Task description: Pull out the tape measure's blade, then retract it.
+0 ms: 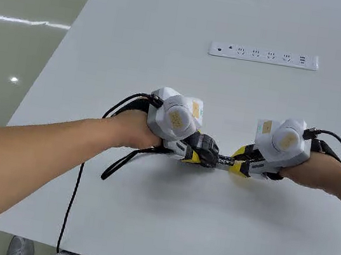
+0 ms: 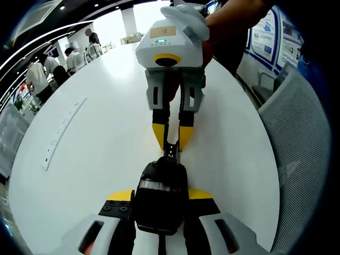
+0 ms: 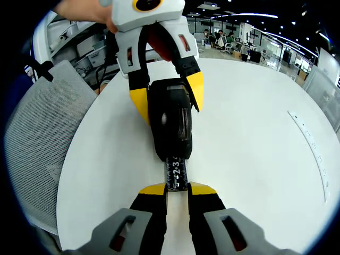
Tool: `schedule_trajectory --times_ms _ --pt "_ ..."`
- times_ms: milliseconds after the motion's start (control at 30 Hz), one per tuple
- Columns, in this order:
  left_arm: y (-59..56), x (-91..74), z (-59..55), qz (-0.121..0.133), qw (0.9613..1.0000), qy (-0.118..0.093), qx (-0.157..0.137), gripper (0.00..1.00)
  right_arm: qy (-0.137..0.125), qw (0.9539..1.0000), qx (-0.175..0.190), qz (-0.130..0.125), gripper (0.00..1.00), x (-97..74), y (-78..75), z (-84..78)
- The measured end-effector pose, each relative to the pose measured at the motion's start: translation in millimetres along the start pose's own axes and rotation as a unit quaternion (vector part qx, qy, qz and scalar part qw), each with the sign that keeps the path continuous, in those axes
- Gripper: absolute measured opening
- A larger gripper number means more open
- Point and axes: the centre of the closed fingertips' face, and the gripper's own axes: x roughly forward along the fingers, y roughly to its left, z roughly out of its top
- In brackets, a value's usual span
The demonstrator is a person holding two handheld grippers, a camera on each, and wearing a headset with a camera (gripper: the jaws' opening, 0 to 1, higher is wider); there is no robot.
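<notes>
The left gripper [image 2: 159, 195] is closed around the black tape measure [image 2: 162, 183], its yellow tips pressed to the case's sides. The right gripper [image 3: 177, 189], narrowed to a slit, pinches the end of the short drawn-out blade [image 3: 176, 171]. In the head view the case sits at the right gripper's 9 o'clock, low over the white table [image 1: 205, 235]. A power strip [image 1: 264, 55] lies well apart at 12 o'clock.

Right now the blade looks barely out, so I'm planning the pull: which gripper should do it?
Right. The right gripper is shut on the blade end; the left gripper clamps the case, so it seems best as anchor.
</notes>
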Motion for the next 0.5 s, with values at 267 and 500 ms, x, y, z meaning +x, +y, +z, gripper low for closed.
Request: schedule_trajectory --times_ms 267,500 --pt "-0.1 -0.3 0.2 0.000 1.0000 0.001 0.001 0.31 0.002 0.9999 0.010 0.003 0.10 -8.3 -0.8 -8.6" --pt "-0.2 -0.5 0.1 -0.001 1.0000 0.001 0.002 0.31 0.003 0.9998 0.020 0.007 0.10 -14.8 -0.7 -14.2"
